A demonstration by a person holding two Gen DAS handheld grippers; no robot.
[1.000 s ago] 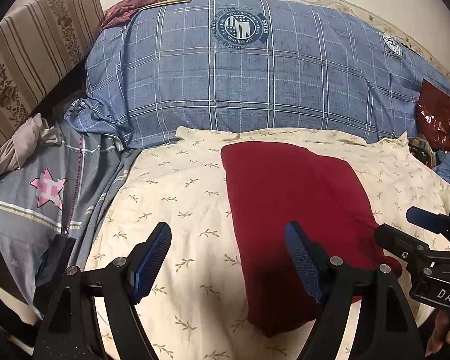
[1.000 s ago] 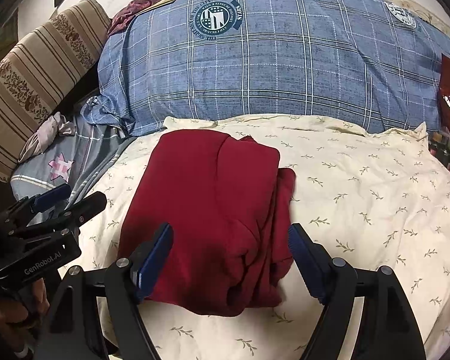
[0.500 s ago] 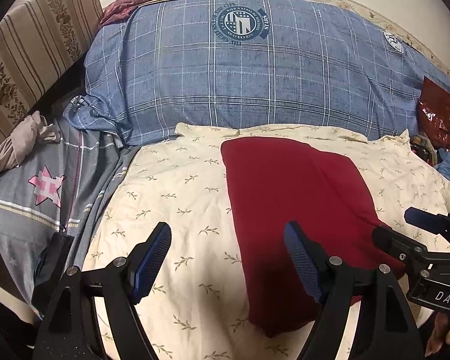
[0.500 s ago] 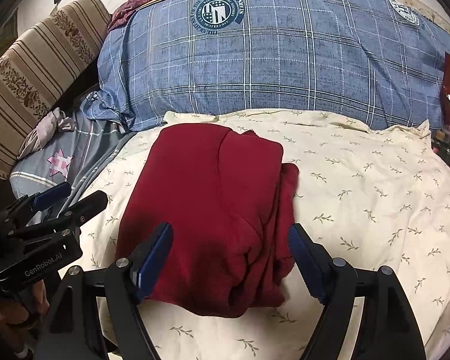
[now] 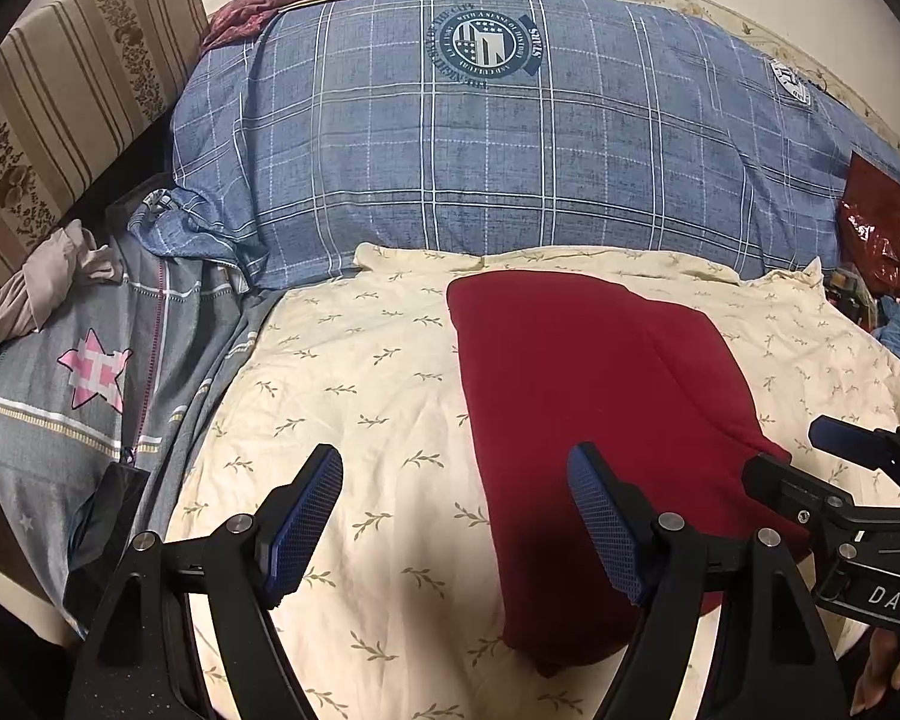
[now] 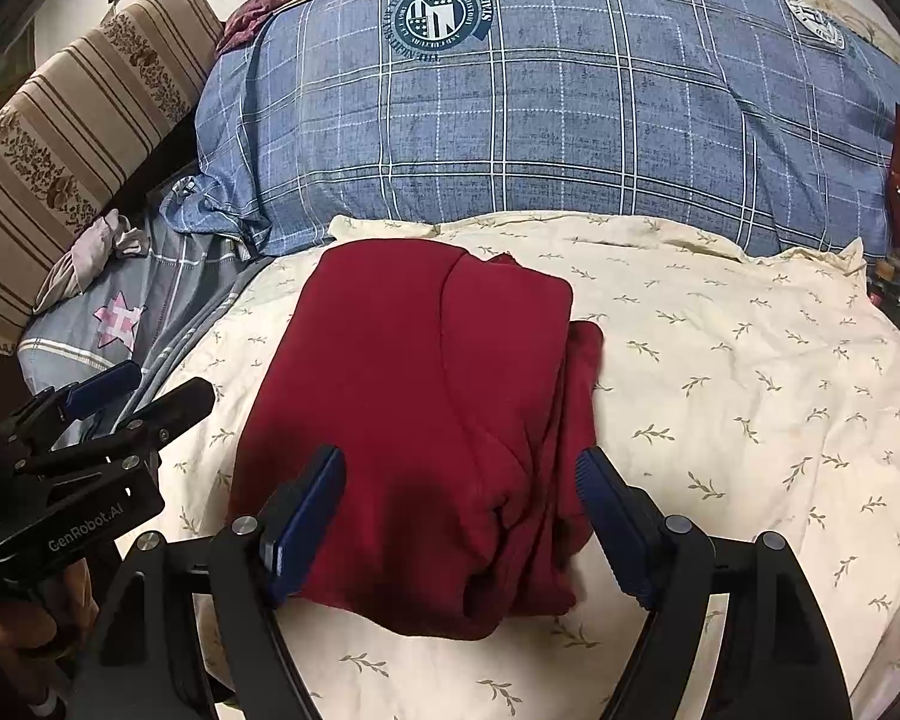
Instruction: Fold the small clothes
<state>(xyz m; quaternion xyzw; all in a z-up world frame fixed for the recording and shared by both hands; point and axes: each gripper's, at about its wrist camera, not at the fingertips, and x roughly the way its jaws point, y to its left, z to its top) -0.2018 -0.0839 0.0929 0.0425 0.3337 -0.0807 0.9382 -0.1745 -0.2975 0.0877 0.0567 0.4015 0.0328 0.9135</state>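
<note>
Folded red garment (image 6: 426, 420) lies on cream sheet (image 6: 750, 390).

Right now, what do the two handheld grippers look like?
Both the left gripper and the right gripper have black frames with silver screws and blue textured pads. White lettering reads "GenRobot.AI" on the left and "DAS" on the right.

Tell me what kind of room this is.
Most likely a bedroom: a red garment lies folded on a cream leaf-print sheet, with a big blue plaid pillow behind and a striped cushion alongside.
</note>
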